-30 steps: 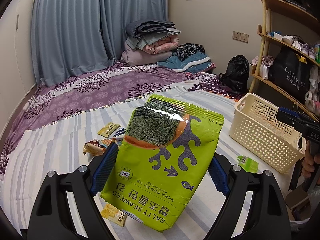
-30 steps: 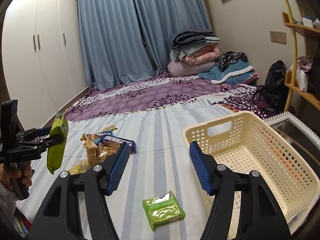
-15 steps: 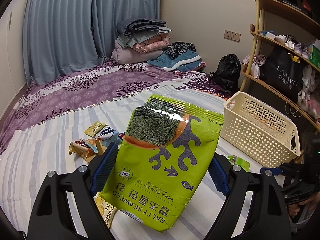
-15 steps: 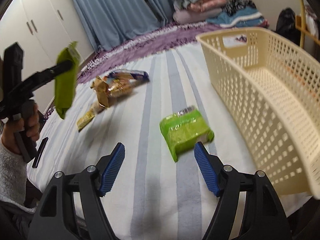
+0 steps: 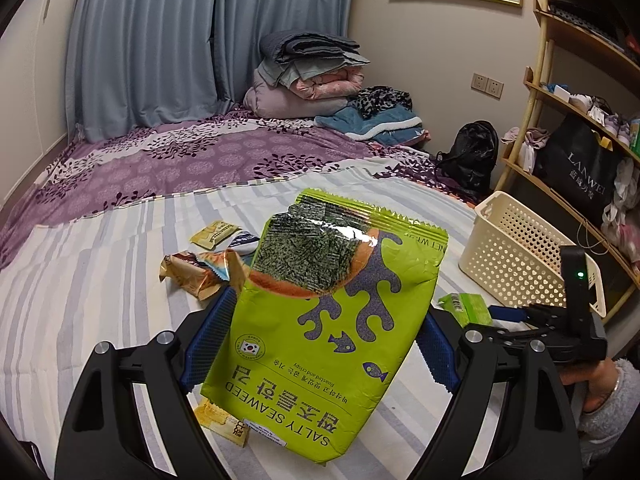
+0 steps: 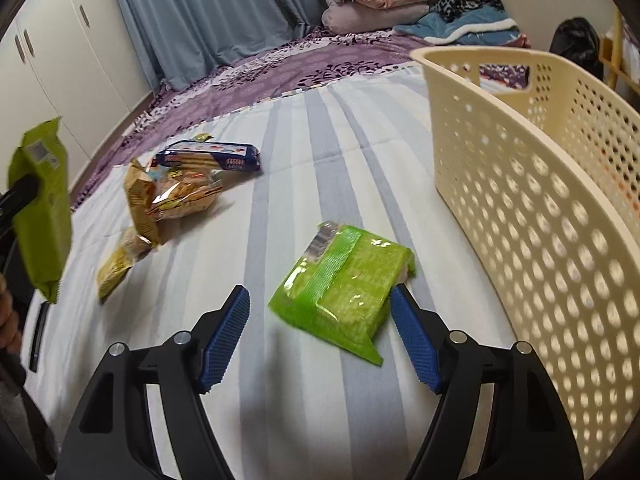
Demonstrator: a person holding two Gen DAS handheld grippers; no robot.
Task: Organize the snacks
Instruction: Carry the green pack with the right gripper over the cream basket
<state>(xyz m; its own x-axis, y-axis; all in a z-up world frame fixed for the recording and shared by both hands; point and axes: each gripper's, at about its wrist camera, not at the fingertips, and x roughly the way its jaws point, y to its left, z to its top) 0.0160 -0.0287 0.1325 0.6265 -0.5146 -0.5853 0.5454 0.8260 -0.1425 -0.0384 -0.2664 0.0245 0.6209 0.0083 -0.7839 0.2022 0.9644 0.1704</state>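
My left gripper (image 5: 320,344) is shut on a large green salty seaweed bag (image 5: 328,320), held upright above the striped bed sheet. The bag also shows at the left edge of the right wrist view (image 6: 42,216). My right gripper (image 6: 320,340) is open, low over the sheet, its fingers on either side of a small green snack packet (image 6: 344,284). The packet lies flat just left of the cream perforated basket (image 6: 540,208). The basket (image 5: 516,248) and the right gripper (image 5: 516,314) also show at the right of the left wrist view.
Several loose snacks lie on the sheet: a blue biscuit pack (image 6: 208,158), a gold crinkled bag (image 6: 172,196), a yellow packet (image 6: 114,272). Folded blankets (image 5: 308,76), a black backpack (image 5: 470,156) and wooden shelves (image 5: 568,100) stand beyond.
My right gripper has dropped down and moved forward until its open fingers flank the small green packet. My left gripper still holds the seaweed bag and has shifted slightly.
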